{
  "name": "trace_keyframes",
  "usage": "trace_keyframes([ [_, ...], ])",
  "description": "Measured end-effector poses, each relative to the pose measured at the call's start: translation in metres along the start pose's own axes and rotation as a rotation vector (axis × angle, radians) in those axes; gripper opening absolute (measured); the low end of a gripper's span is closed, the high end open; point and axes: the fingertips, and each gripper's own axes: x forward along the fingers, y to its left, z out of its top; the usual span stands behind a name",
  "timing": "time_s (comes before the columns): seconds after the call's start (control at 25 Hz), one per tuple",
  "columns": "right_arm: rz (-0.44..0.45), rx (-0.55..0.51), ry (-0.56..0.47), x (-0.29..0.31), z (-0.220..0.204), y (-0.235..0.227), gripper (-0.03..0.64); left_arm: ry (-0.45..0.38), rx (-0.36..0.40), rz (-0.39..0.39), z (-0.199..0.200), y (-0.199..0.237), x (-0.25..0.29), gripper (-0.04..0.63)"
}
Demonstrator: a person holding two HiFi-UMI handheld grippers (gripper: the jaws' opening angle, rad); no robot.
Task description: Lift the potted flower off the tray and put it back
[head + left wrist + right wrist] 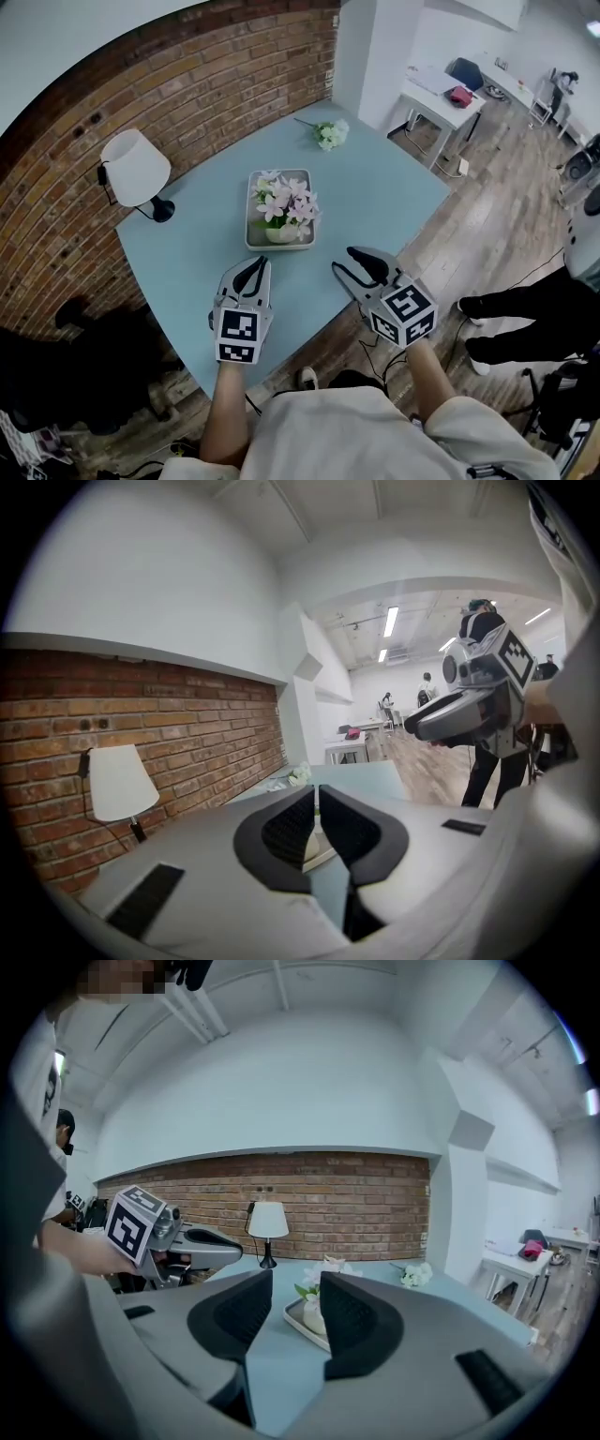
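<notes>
Potted flower [284, 211] sits upright in its tray [251, 239] mid-desk [375, 197], untouched. Both claws are near the desk's front edge, well short of it. Left claw [247, 273] is pressed together w/ only a thin slit and nothing in it. Right claw [361, 265] is spread, also empty, and the pot lines up in its gap but far off. Risks, as I judge them: blooms spread wider than the small white pot, so a grip taken too high would crush petals instead of catching the pot. The plant looks top-heavy, so a one-sided nudge could tip it. The tray looks light and could slide or ride up w/ the pot if the claw clips its rim. The left claw can't take anything unless it opens. On the return, setting the pot on the rim would leave it tilted. Hard to see: pot is mostly under blooms in the head view and partly behind a jaw in the right gripper view. The left gripper view gives just a sliver of tray thru the slit. Pot weight and whether it's loose in the tray: can't tell.
</notes>
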Motion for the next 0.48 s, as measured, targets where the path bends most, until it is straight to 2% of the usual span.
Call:
trace_keyframes([
  [0.16,0.021,0.001,0.022,0.014,-0.005,-0.002,0.235,0.019,-0.012,-0.026,-0.006,0.005,0.005,0.075],
  [0.48,0.076,0.003,0.062,0.046,-0.020,-0.018,0.272,0.071,-0.054,-0.059,-0.030,0.012,0.028,0.124],
])
